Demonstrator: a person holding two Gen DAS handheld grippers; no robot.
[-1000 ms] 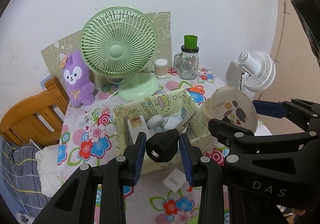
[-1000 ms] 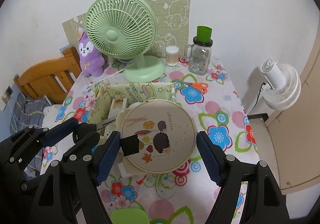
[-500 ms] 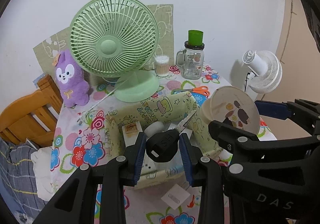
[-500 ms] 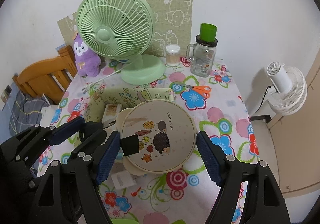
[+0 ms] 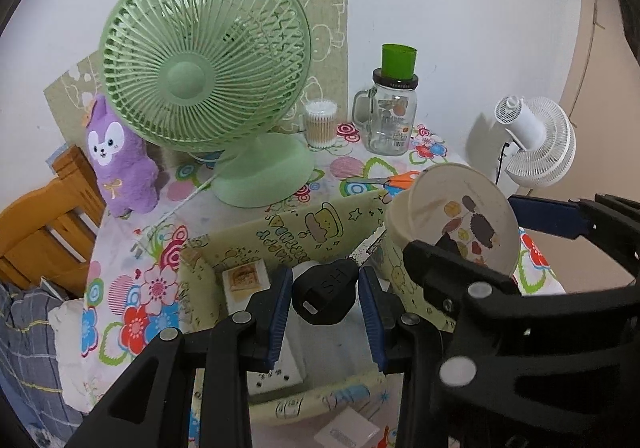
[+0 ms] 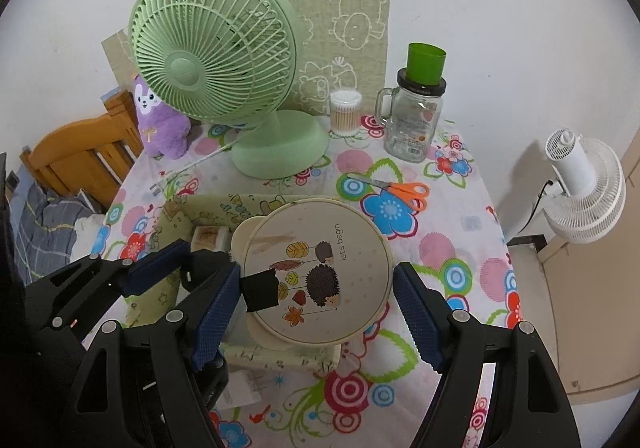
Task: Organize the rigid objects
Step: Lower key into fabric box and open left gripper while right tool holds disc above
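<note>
Cream lid (image 6: 316, 272): round, printed "let's begin" beside a hedgehog and leaves — clamped in the right gripper (image 6: 316, 304), above the box.
Black handle (image 5: 325, 290): letters "SH" readable; a speckled blade runs from it.
Left gripper (image 5: 325, 306): tilted downward, pads closed on the handle, over the open box.
Fabric box (image 5: 320, 228): pale green, cartoon lettering on its wall, upside down in the left view — on the floral tablecloth (image 6: 448, 216).

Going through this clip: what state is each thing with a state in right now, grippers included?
left gripper: shut on black-handled key, over the box
right gripper: holding round hedgehog tin
storage box: open, items inside
green fan: upright, blades look still
glass mug jar: upright, lid on, green cup on top
orange scissors: closed, flat on table
</note>
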